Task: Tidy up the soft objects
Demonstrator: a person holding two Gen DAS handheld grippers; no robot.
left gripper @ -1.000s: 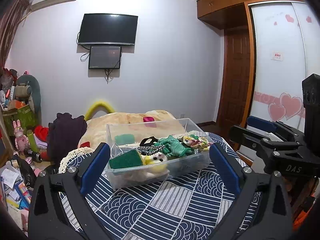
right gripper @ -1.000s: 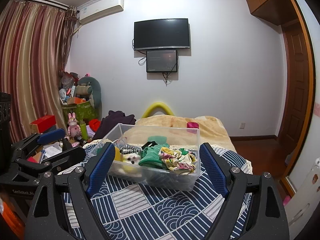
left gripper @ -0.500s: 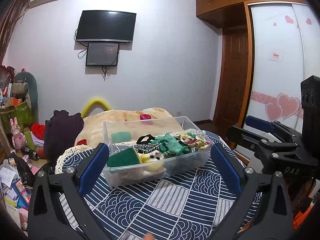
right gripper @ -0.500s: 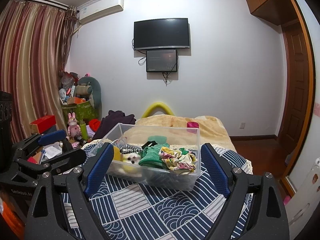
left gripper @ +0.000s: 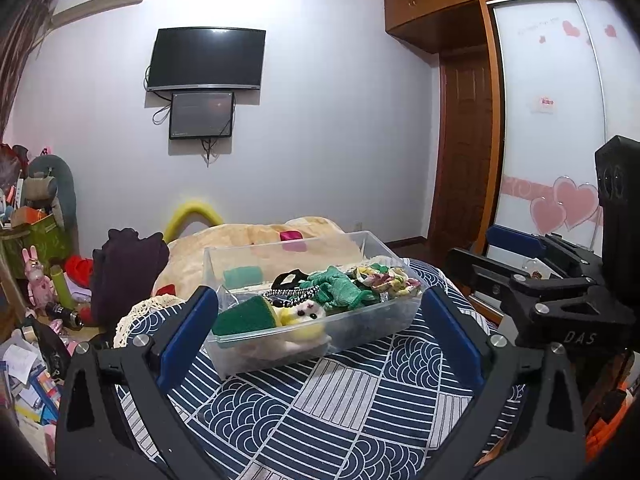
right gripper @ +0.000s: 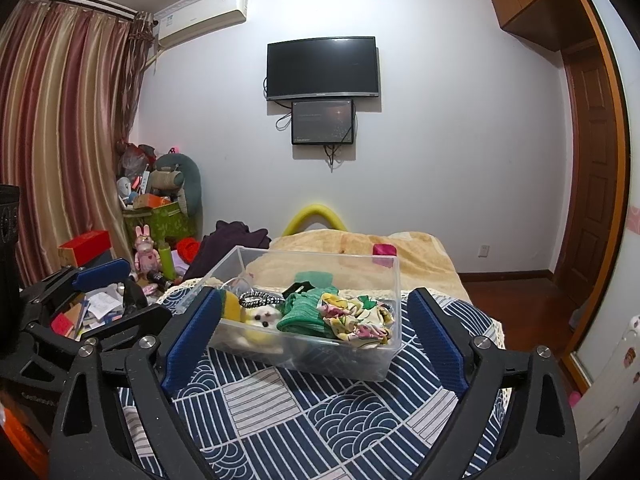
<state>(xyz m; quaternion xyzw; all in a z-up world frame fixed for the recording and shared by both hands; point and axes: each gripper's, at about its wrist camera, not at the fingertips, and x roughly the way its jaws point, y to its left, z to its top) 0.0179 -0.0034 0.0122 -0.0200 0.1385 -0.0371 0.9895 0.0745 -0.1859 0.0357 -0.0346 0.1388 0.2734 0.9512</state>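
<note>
Clear plastic bin [left gripper: 308, 320], one, standing on the bed [left gripper: 340, 412] with its navy patterned cover; contents: green sponge [left gripper: 244, 316] at the 9 o'clock end, yellow-and-white plush [left gripper: 304, 314] beside it, black-and-white cord [left gripper: 294, 293], green knit cloth [left gripper: 340, 290] mid-bin, floral fabric [left gripper: 384, 280] toward the 3 o'clock end; all lie loose, none lifted. Left tool [left gripper: 318, 336], released, jaws spread wide, nothing between them; bin lies at 12 o'clock from it, just ahead, long axis running roughly 8 to 2 across the jaws. Right tool [right gripper: 314, 338], likewise released and empty; bin again at 12 o'clock, long axis about 10 to 4, floral fabric [right gripper: 356, 322] nearest this side. Judgement: neither tool clearly closer; the sponge favours the left, the fabric the right.
</note>
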